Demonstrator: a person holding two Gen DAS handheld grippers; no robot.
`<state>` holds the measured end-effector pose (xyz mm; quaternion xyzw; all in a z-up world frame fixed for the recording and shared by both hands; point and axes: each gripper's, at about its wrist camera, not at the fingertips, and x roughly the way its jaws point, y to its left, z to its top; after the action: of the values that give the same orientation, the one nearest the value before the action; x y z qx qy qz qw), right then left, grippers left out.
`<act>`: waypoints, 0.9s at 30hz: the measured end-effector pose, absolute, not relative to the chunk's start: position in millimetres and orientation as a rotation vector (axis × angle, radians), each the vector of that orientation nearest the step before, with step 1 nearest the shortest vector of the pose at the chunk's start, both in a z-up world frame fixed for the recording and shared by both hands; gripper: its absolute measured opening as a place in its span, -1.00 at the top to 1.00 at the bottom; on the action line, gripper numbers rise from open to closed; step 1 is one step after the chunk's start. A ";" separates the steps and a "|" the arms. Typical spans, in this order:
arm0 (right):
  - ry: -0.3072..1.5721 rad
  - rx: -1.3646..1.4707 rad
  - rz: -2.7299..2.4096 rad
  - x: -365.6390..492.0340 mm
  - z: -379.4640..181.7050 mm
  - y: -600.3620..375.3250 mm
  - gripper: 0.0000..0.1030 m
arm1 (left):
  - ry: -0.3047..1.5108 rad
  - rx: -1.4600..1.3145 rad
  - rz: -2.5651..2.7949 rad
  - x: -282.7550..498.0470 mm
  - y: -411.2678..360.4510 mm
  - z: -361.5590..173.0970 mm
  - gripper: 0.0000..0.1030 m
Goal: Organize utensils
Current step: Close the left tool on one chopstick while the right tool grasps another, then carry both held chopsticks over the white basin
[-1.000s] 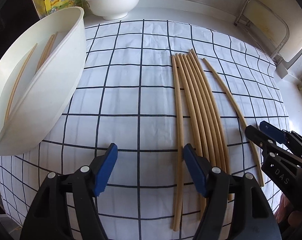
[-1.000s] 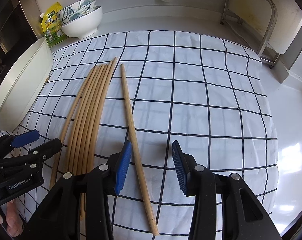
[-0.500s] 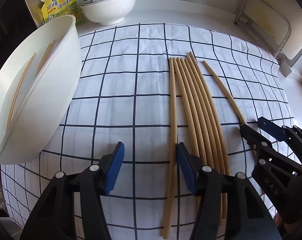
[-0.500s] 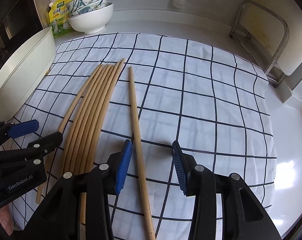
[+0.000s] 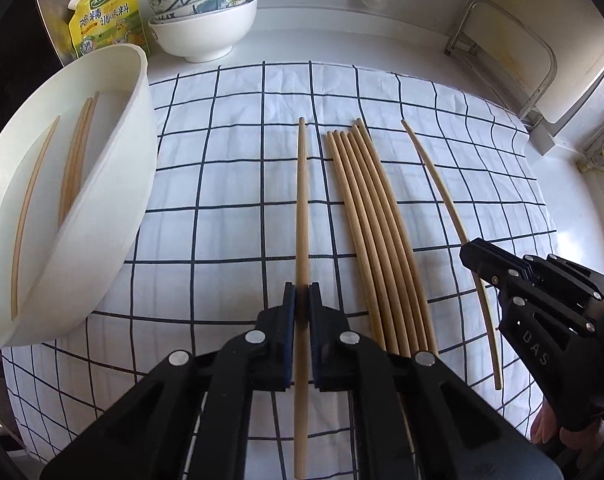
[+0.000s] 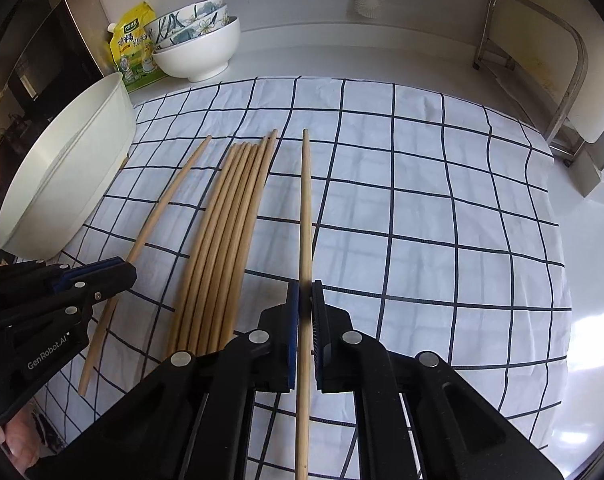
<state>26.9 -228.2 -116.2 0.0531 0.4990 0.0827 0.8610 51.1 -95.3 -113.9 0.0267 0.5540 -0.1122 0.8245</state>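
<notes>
A home kitchen. A white surface carries a checked cloth, stacked bowls with floral patterns and a yellow seasoning pouch against the wall. A metal rack stands at the right, a large white basin holds chopsticks, and a dark appliance front stands at the left.

1. Left wrist cam rides just behind the left gripper, looking steeply down and fwd, close over the checked cloth.
2. Right wrist cam sits likewise behind the right gripper, same tilt, same closeness.
3. Both views share the cloth, the chopstick bundle, white basin, stacked bowls; each cam catches the other's gripper at its edge.
</notes>
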 end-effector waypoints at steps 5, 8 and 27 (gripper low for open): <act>1.001 0.145 0.176 26.4 -85.0 -216.4 0.88 | 1.129 0.041 -0.270 53.2 -76.9 -84.9 0.86; 0.967 0.158 0.191 30.8 -63.8 -201.1 0.88 | 1.094 0.030 -0.269 56.4 -57.6 -63.5 0.86; 0.997 0.145 0.399 125.4 -30.5 -1.1 0.88 | 1.047 -0.057 -0.078 119.9 128.4 -41.9 0.86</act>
<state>125.4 -1.1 -30.5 0.0691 0.4745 0.1901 0.8567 119.9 128.4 -41.9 -0.0274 0.4997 -0.0374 0.8650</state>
